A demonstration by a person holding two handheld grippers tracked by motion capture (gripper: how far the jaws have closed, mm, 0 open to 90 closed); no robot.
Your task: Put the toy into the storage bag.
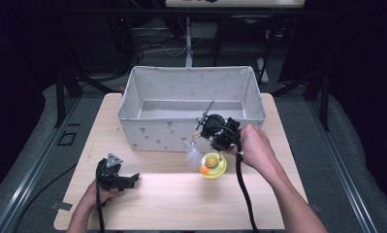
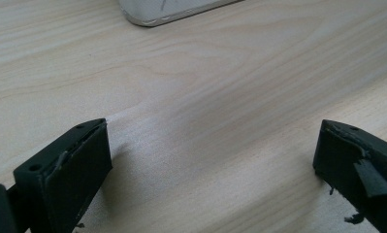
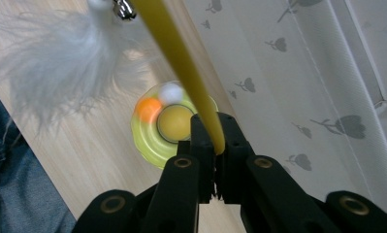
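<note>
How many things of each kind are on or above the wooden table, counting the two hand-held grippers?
Grippers: 2, left gripper and right gripper
Fabric bins: 1, grey bin
Cat toys: 1, yellow toy with a yellow stick and white feather
Total: 4

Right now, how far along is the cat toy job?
Done: the right gripper has clamped the yellow wand of the cat toy, its white feather hanging free. In hand: toy raised, its round yellow base near the table. Left: it is not yet in the fabric bin, likely its destination. The left gripper rests open.
</note>
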